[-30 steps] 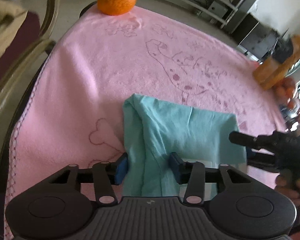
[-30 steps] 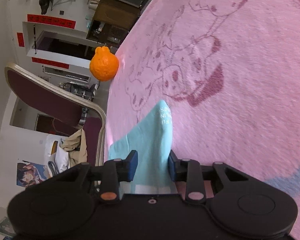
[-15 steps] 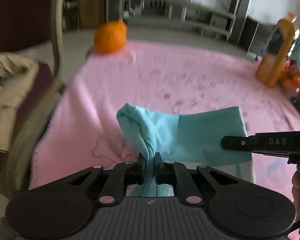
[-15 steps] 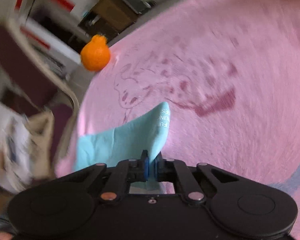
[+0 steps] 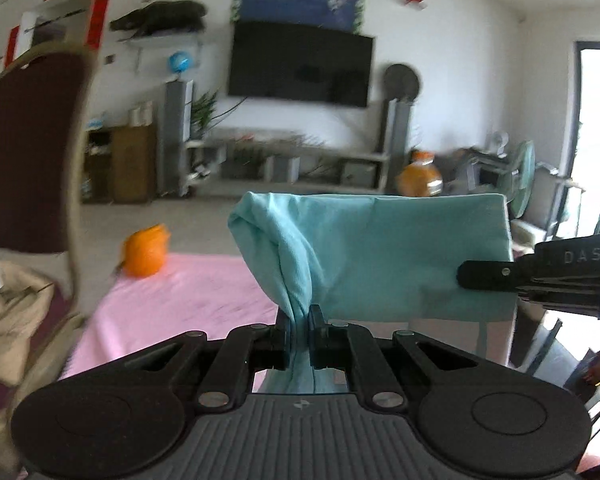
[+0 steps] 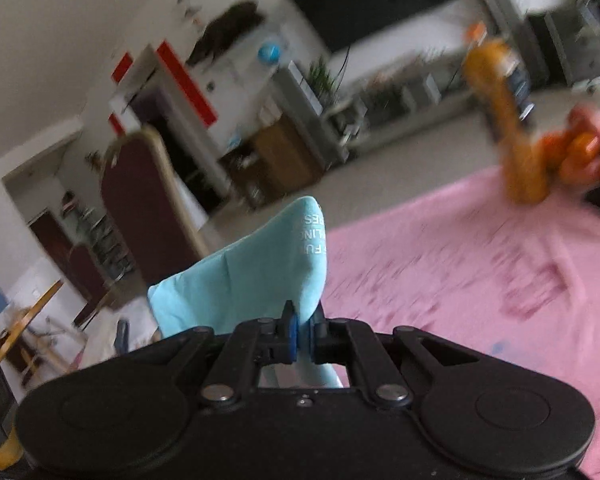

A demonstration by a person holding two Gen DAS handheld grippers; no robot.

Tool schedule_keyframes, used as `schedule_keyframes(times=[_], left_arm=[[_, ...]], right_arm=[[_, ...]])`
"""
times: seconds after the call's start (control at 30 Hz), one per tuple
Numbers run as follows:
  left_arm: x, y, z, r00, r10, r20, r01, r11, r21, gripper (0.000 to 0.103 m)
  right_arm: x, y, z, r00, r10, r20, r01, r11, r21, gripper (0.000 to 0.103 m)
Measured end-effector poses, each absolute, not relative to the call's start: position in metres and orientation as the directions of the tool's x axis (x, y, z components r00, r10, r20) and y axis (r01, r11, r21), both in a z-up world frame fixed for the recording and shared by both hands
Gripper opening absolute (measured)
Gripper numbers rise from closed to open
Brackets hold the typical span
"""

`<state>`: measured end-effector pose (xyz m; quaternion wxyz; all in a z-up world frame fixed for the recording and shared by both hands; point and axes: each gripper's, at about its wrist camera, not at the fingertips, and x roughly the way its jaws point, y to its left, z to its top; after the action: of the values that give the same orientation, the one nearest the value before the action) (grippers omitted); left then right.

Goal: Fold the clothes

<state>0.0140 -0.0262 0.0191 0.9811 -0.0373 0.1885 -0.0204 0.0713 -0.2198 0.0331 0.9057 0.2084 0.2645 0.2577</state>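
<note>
A light turquoise garment (image 5: 380,248) hangs in the air, stretched between both grippers above the pink towel (image 5: 188,292). My left gripper (image 5: 300,334) is shut on a bunched fold at the garment's left end. The right gripper's black fingers (image 5: 500,274) come in from the right edge of the left wrist view and pinch the other end. In the right wrist view my right gripper (image 6: 304,334) is shut on the turquoise garment (image 6: 252,280), whose corner with white lettering stands up above the jaws. The pink towel (image 6: 480,272) lies below, blurred.
An orange fruit (image 5: 146,254) sits at the towel's far left corner. A dark red chair (image 5: 32,152) stands at the left. An orange juice bottle (image 6: 508,120) and several small oranges (image 6: 584,152) stand at the towel's far right. A TV wall lies beyond.
Both grippers closed on the turquoise garment and lifted it off the pink towel. The views tilted up from the table to the room, and the cloth now hangs stretched between them.
</note>
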Motion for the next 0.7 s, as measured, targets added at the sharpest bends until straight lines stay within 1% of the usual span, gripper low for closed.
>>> schedule_keyframes(times=[0.2,0.3,0.5,0.7], left_arm=[[0.046,-0.108,0.026,0.910,-0.186,-0.371,0.140,0.979,-0.147,0.007],[0.058,-0.144,0.020,0.894,-0.232,-0.383,0.184,0.970,-0.159,0.007],[0.093,-0.191,-0.010,0.846,-0.269,-0.460,0.222,0.963,-0.154,0.007],[0.132,-0.203,-0.039,0.813,-0.245,-0.527,0.200,0.969,-0.143,0.007]], right_arm=[[0.052,-0.301,0.060,0.834,0.428,-0.348,-0.259,0.860,0.439,0.005],[0.049,-0.335,0.060,0.861,0.363,-0.356,-0.203,0.888,0.413,0.005],[0.075,-0.386,0.032,0.870,0.274,-0.410,-0.112,0.919,0.377,0.005],[0.123,-0.421,-0.012,0.835,0.263,-0.483,-0.058,0.915,0.399,0.005]])
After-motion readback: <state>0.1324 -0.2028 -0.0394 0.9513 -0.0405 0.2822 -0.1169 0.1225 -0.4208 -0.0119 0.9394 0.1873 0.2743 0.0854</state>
